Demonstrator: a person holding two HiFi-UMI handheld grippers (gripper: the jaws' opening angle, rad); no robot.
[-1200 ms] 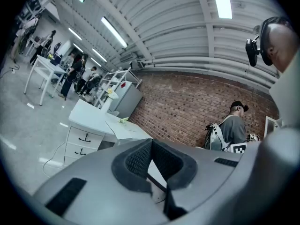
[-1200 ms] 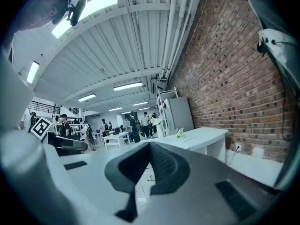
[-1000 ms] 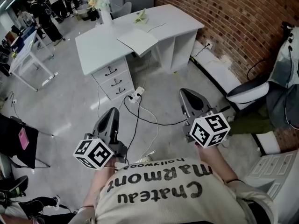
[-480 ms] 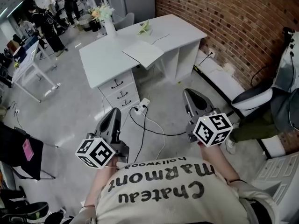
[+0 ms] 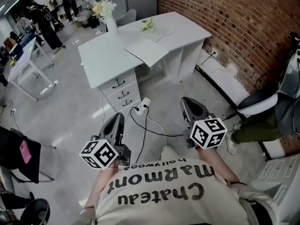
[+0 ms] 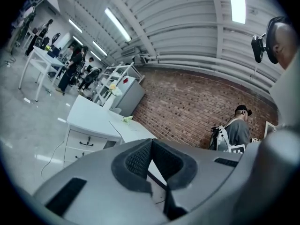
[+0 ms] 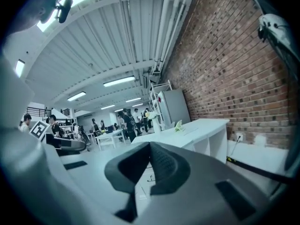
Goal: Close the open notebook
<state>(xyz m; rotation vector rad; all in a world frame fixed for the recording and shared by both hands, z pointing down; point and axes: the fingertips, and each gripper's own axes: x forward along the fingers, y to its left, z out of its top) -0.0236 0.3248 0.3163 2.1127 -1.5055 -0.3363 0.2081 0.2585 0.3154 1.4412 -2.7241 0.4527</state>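
Head view: you stand well short of the white desk [image 5: 105, 60]. The open notebook [image 5: 146, 51] lies flat on its top by the front edge, well apart from both grippers.
Left gripper [image 5: 120, 116]: the jaws are pressed together with nothing between them, and it points roughly level at the desk.
Right gripper [image 5: 187, 101]: same story, closed tight and empty, angled a touch downward.
Step in hand: this looks like the approach. The notebook is untouched and its pages are spread.
Footing: the power strip [image 5: 143, 104] and its loose cables lie on the floor between you and the drawers [image 5: 119, 92], so step around them.
Doing it well: come in square to the front edge and stop once the notebook is within easy reach. Then slide one closed tip under the outer edge of one half and fold it over the spine. Let the other gripper rest on the far half so the book doesn't skate.
Watch for: a thin cable [image 5: 161, 35] lies on the desk just beyond the notebook, so keep the swing low and short. The vase of flowers [image 5: 111, 25] stands well clear.
Changed since a second ago: desk and notebook now sit lower and closer in the head view, so you have walked nearer. Both grippers have dipped slightly, and the jaws are as shut as before.
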